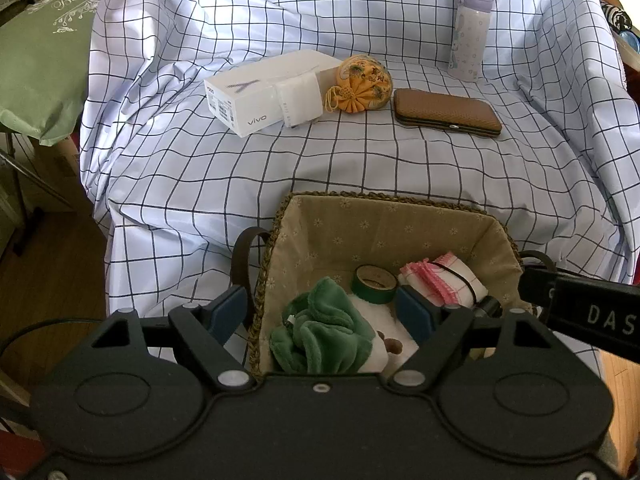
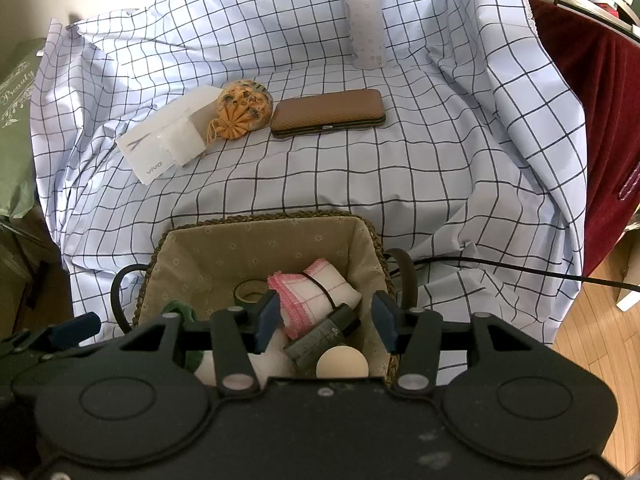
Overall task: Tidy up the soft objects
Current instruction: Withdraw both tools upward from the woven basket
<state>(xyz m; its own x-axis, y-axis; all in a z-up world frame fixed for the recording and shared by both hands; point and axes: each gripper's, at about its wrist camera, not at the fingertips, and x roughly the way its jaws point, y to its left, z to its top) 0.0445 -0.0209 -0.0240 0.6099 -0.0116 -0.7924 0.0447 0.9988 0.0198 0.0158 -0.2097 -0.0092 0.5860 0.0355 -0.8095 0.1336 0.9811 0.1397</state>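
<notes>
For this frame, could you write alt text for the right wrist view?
The right hand-held gripper hangs open above a lined woven basket holding a pink-edged folded cloth, a tape roll and a pale ball. Behind, an orange pouch and brown case lie on checked cloth.

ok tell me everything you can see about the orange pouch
The orange pouch is a round, puffy fabric piece, yellow-orange with small butterfly or flower prints. Its front is gathered into radial pleats around a knotted cord with a small tassel. It rests on its side on the checked cloth, against the white box and just short of the brown case. No gripper is near it.
</notes>
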